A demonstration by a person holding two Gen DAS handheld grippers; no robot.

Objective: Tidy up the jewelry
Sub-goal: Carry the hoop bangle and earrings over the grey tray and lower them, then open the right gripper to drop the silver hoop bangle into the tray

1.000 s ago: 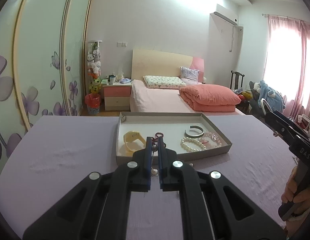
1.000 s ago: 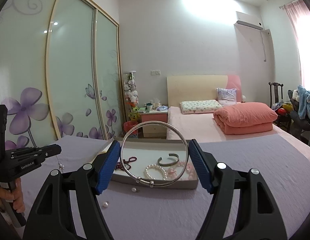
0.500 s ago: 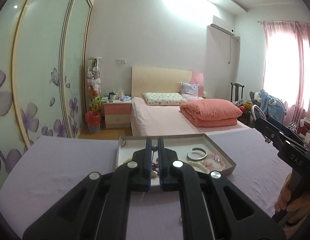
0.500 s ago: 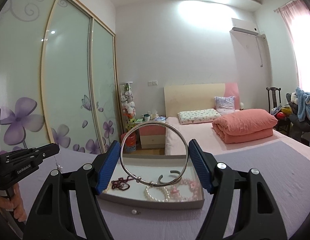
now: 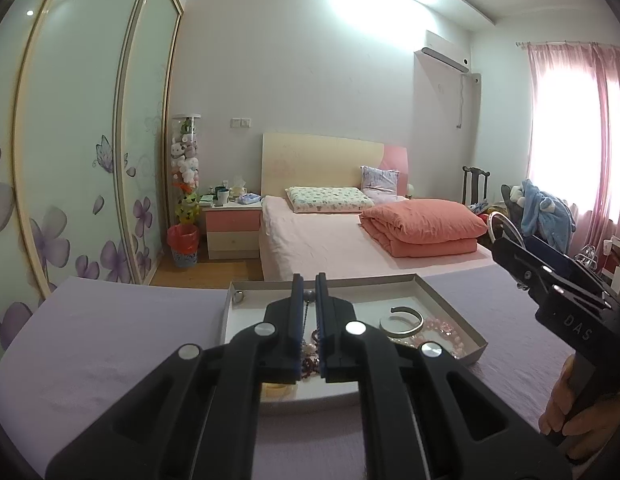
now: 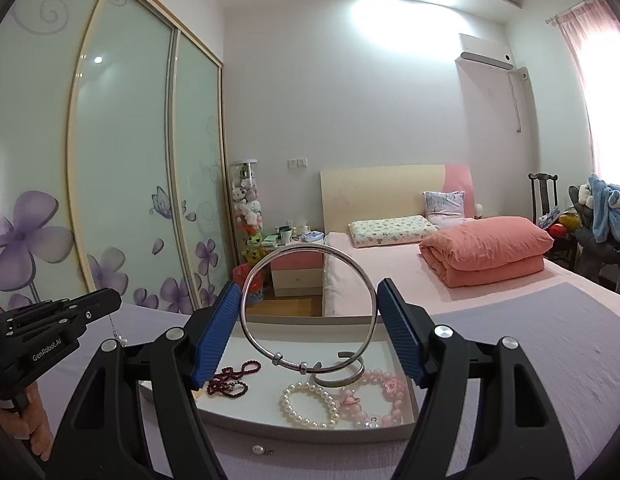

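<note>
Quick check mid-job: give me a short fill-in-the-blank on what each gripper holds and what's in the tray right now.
1. The right gripper grips a large silver ____ between its blue pads.
2. The left gripper is pinched on a thin ____ that dangles over the tray.
3. The white pearl bracelet lies ____ the tray.
4. A loose pearl earring lies on the ____ cloth, in front of the tray.

Missing words: bangle; chain; inside; purple

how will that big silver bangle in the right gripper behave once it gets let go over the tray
The silver bangle looks like a thin rigid metal hoop, so it will probably keep its shape. Held only at two edge points by the right gripper, the smooth metal may slip. Released upright above the tray, it could roll or clatter onto the pearl bracelet.
</note>
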